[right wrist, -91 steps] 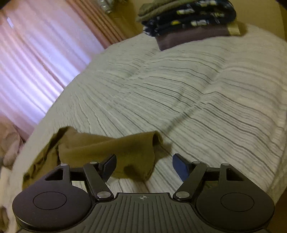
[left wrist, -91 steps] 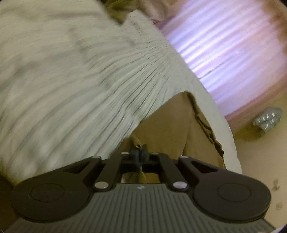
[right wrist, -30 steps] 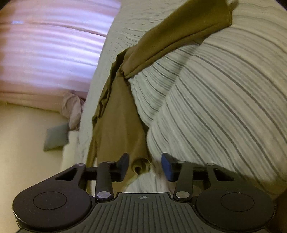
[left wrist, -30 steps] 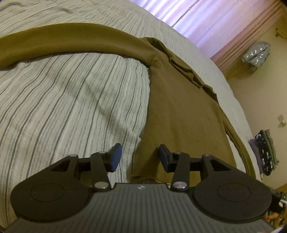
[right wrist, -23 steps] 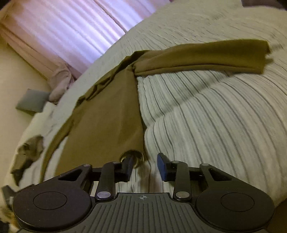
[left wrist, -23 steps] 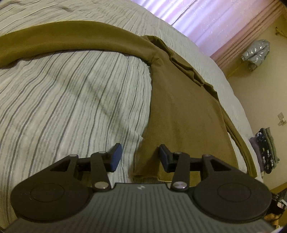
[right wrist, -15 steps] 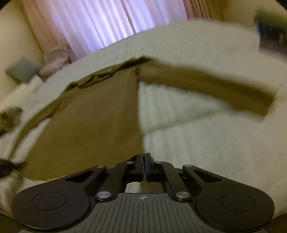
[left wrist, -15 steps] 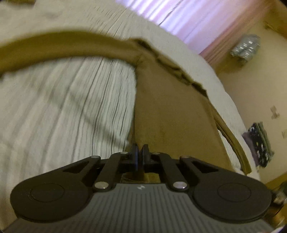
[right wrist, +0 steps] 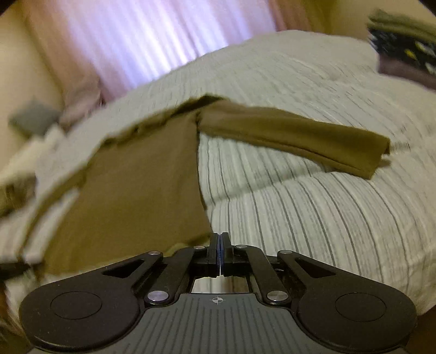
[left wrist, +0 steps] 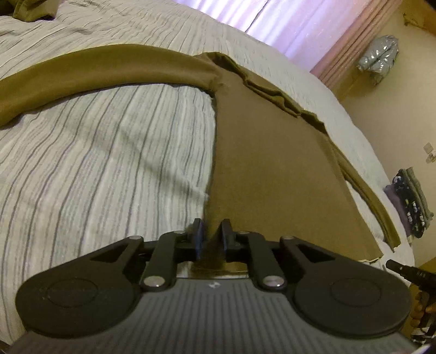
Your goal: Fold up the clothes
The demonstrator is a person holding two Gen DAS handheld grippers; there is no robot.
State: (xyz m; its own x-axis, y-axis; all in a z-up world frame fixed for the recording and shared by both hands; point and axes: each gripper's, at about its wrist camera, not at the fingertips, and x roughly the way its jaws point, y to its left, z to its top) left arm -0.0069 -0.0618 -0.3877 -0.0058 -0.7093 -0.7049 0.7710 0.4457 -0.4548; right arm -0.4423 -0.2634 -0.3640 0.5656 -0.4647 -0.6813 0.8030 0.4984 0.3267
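Observation:
An olive-brown long-sleeved shirt (left wrist: 272, 163) lies flat on a striped grey bedspread (left wrist: 95, 163), sleeves spread out. In the left wrist view my left gripper (left wrist: 211, 231) sits at the shirt's bottom left hem corner, its jaws a little apart with the hem cloth between them. In the right wrist view the shirt (right wrist: 141, 177) shows with one sleeve (right wrist: 294, 136) reaching right. My right gripper (right wrist: 220, 239) is shut on the bottom right hem corner.
A stack of folded clothes (left wrist: 408, 201) sits at the bed's far corner, also in the right wrist view (right wrist: 403, 51). Pink curtains (right wrist: 163, 35) hang behind the bed. Another olive garment (left wrist: 30, 11) lies at the top left. A silver bag (left wrist: 378, 60) stands by the wall.
Both grippers closed on the shirt's bottom hem corners about half a second ago. Since then the left jaws have parted slightly and the shirt lies stretched flatter.

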